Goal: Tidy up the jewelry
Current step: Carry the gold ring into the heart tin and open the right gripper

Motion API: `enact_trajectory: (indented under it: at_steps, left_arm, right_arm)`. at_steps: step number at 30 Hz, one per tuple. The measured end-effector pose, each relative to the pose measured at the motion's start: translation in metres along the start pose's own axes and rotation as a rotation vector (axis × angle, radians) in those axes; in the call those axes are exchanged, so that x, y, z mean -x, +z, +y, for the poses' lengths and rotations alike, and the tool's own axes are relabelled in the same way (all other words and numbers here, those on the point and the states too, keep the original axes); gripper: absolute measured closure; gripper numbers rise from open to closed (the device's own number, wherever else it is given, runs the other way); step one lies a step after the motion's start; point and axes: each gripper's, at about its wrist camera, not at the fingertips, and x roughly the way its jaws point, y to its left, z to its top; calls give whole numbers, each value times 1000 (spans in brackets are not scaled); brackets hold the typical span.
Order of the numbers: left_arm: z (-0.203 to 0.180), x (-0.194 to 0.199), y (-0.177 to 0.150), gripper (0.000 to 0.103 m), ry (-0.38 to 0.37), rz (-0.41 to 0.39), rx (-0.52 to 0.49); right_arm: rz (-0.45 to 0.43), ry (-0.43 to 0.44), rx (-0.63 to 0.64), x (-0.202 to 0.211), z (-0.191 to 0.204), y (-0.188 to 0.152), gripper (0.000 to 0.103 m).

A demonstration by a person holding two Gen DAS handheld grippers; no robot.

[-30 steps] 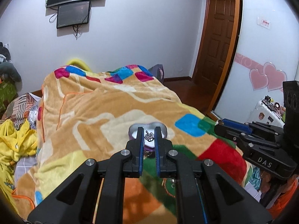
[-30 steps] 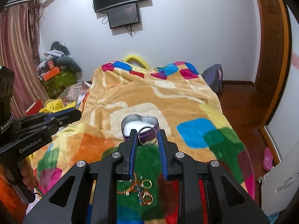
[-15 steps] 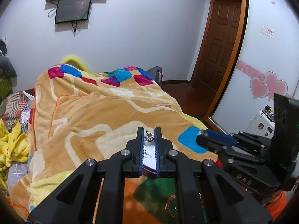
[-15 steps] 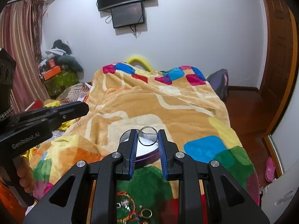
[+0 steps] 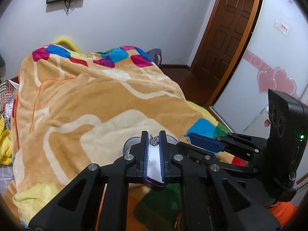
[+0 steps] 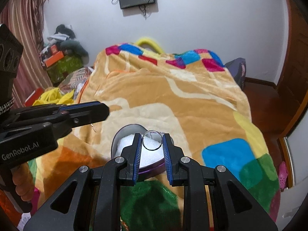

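Observation:
A heart-shaped purple jewelry box (image 6: 123, 134) with a white lining lies open on the bed blanket; it also shows in the left wrist view (image 5: 128, 144). My left gripper (image 5: 154, 141) is shut on a small silver charm (image 5: 154, 141) and hangs just over the box. My right gripper (image 6: 152, 142) is shut on a thin silver ring (image 6: 152, 140), also over the box lining. Each gripper shows in the other's view, the right one (image 5: 204, 144) close beside the left, the left one (image 6: 84, 111) to the left of the box.
A colourful patchwork blanket (image 6: 173, 100) covers the bed. Loose gold jewelry (image 5: 178, 219) lies on the near green patch. Clothes and boxes (image 6: 61, 57) pile up at the left wall. A wooden door (image 5: 229, 25) and a wardrobe with pink hearts (image 5: 275, 80) stand at right.
Both grippers have moved forward and down over the heart box, still holding the charm and the ring. The loose gold jewelry has slid below the right view.

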Motion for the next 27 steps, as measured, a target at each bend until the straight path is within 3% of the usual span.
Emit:
enact_trajectory:
  at_steps: [17,27]
  left_arm:
    - [10,-23,-5,94,-17,72,1]
    - [6,-7,-6,94,37,51,-29]
  right_arm:
    - [121,43,66,-32,1,-2,83]
    - [147,27,60,-28,1,0,82]
